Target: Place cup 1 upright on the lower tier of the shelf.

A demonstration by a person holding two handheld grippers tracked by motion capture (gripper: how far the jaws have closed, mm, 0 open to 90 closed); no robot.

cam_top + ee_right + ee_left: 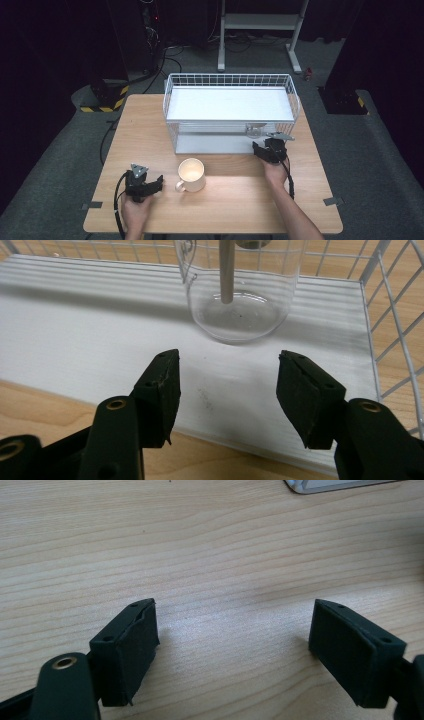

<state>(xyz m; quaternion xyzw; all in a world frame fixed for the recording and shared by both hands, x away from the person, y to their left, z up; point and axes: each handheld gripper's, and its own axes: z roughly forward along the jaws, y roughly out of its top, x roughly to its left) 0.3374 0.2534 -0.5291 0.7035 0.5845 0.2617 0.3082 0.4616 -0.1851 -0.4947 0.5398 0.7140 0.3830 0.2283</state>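
One clear glass (239, 300) stands in the rack (385, 305); both grippers' fingers (162, 390) spread, empty.

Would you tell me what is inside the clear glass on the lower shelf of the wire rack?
The clear glass looks empty. A thin grey post crosses it; whether that stands inside or outside is unclear. Its rim is cut off above.
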